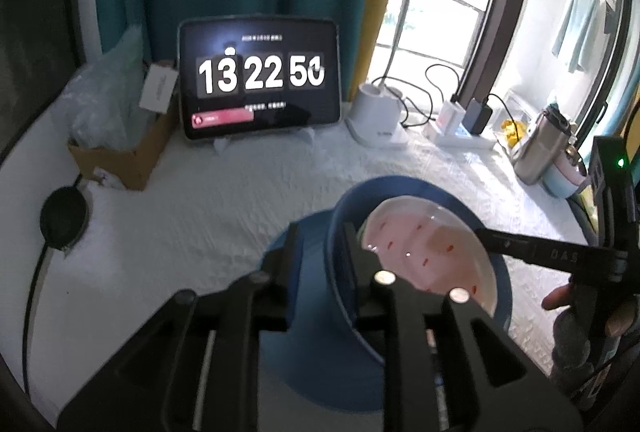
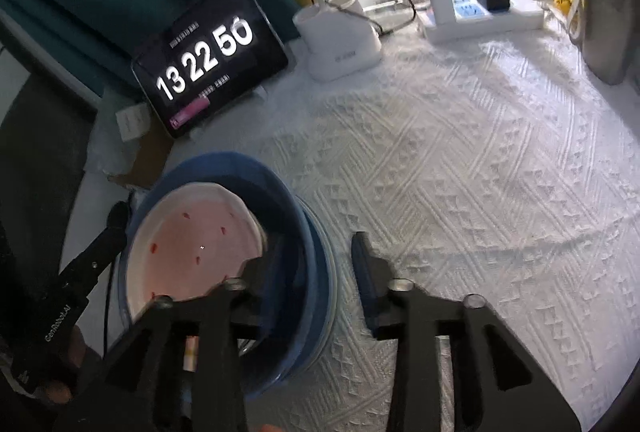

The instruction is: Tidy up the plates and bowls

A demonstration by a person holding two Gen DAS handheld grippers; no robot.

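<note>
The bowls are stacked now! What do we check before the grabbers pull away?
1. Pink bowl sits inside the blue bowl: ok, though off-centre.
2. Blue bowl rests on the blue plate: ok.
3. Right gripper open, with the bowl's wall between its fingers and not pinched: ok.
4. Left gripper has let go of the blue bowl's rim, which it straddles: cannot tell.
5. Metal flask stands well away from the stack: ok.
</note>
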